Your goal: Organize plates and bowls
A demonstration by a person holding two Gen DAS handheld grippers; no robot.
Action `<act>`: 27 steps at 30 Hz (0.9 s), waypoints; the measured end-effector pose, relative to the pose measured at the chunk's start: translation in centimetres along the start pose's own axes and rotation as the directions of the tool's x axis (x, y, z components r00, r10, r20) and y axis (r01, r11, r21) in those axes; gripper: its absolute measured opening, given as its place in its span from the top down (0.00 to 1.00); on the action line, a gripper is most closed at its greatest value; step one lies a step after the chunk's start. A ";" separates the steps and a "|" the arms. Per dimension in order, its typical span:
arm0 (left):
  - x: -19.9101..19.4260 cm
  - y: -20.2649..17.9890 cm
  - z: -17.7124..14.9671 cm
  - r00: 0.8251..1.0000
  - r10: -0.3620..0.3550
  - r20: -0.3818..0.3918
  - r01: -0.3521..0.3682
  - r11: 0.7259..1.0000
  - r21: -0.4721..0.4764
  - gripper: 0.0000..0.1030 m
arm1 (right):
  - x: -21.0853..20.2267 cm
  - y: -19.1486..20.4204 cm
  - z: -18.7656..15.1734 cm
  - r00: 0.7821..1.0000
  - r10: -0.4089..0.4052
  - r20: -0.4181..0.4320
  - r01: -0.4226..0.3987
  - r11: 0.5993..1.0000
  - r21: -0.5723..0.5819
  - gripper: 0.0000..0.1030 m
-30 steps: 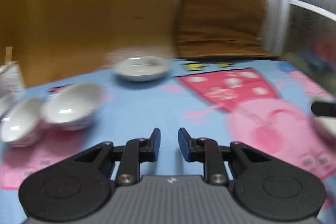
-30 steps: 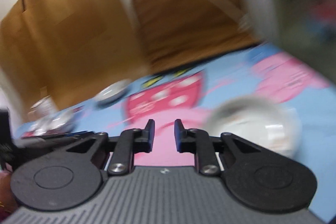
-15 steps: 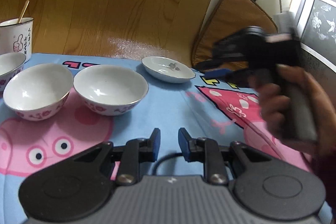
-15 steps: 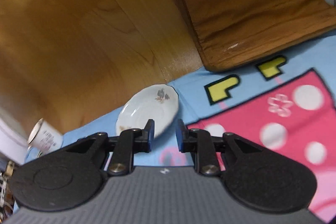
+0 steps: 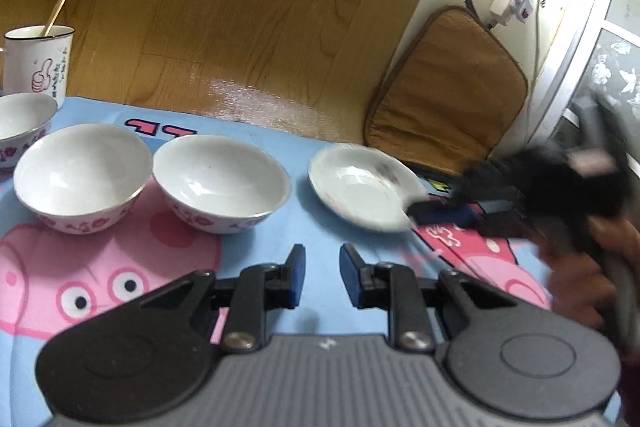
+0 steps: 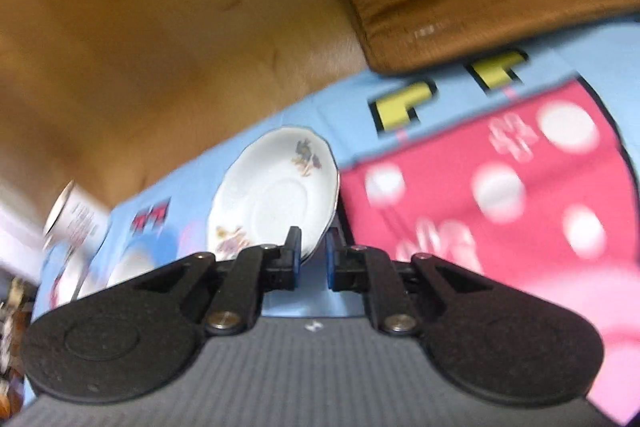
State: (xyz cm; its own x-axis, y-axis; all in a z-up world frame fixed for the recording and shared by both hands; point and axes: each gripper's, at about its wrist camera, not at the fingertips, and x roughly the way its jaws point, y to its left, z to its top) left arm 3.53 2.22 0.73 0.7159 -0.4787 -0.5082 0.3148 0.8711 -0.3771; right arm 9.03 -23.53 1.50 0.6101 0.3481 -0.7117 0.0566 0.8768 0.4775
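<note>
A small white flowered plate (image 5: 362, 187) sits on the blue cartoon cloth, also in the right wrist view (image 6: 276, 195). My right gripper (image 6: 312, 259) straddles its near rim, one finger above and one below; it shows from the side in the left wrist view (image 5: 424, 217). I cannot tell whether the jaws pinch the rim. Two white bowls (image 5: 82, 173) (image 5: 222, 181) with red flower bands stand side by side at the left, a third bowl (image 5: 22, 123) behind them. My left gripper (image 5: 322, 275) hovers low over the cloth, slightly open and empty.
A white enamel mug (image 5: 38, 61) with a stick in it stands at the far left on the wooden floor (image 5: 224, 7). A brown cushion (image 5: 448, 95) leans on the wall at the back right. The cloth (image 5: 100, 267) covers the near ground.
My right gripper has moved onto the plate's rim and its jaws have narrowed around it. The left gripper has shifted a little, and the plate looks nearer and slightly tilted.
</note>
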 end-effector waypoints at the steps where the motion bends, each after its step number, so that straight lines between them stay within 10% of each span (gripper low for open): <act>1: 0.0 -0.1 -0.1 1.000 -0.023 -0.009 0.023 1.000 -0.005 0.80 | -1.4 -0.3 -1.2 1.000 0.006 -0.008 -0.006 1.000 -0.019 0.86; 10: 1.0 -2.6 -1.8 0.968 -0.187 -0.166 0.189 0.982 0.000 0.80 | -9.0 -2.7 -9.9 0.995 0.090 -0.046 -0.093 0.994 -0.052 0.86; 17: 0.6 -5.8 -3.7 0.972 -0.133 -0.196 0.153 0.984 0.093 0.84 | -9.8 -3.4 -12.9 0.996 0.012 0.090 -0.008 0.999 -0.043 0.70; 22: 0.4 -5.4 -3.6 0.971 -0.140 -0.193 0.140 0.990 -0.014 0.81 | -9.9 -4.0 -13.1 0.988 0.023 0.150 -0.022 1.000 -0.006 0.69; 27: 0.2 -6.2 -3.9 0.979 -0.096 -0.180 0.095 0.995 -0.013 0.82 | -9.3 -4.0 -13.8 0.989 0.042 0.139 -0.041 0.999 -0.009 0.86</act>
State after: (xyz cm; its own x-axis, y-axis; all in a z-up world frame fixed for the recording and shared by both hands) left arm -0.76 -3.68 -0.06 0.5590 -0.5716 -0.6006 0.3729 0.8203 -0.4337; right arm -7.76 -25.74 -0.91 0.7159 0.3352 -0.6125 0.0243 0.8648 0.5016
